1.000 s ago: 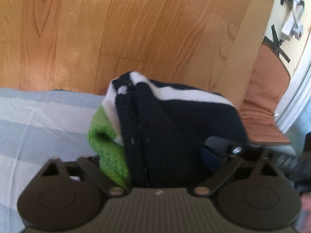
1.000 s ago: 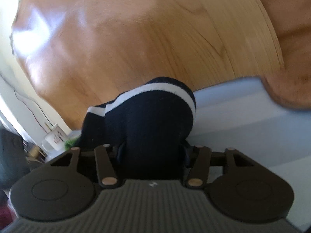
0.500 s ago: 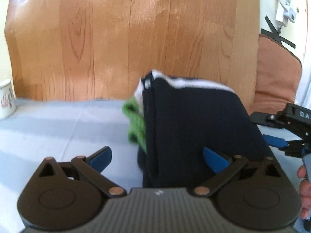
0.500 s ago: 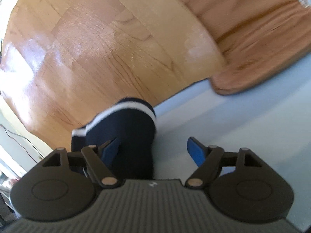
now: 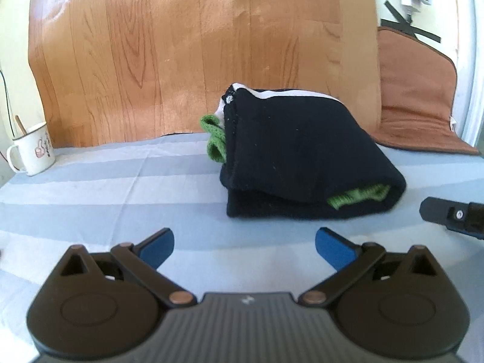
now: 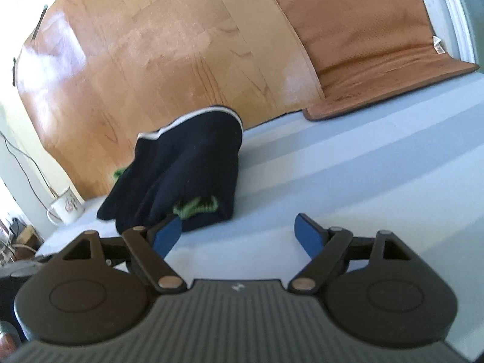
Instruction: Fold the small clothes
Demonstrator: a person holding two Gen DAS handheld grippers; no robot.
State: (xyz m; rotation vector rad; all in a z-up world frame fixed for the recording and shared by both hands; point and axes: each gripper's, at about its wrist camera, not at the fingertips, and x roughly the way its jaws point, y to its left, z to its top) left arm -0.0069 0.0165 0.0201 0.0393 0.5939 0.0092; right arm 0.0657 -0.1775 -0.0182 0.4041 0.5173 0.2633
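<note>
The folded dark cloth (image 5: 302,157) lies ahead of the left gripper (image 5: 244,243) and right gripper (image 6: 239,233), both spread wide, on the striped sheet (image 5: 121,187), wooden board (image 5: 181,54) behind

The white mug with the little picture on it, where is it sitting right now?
The white enamel mug stands at the far left of the left wrist view, on the pale blue striped cloth against the wooden board, left of the folded dark garment.
</note>
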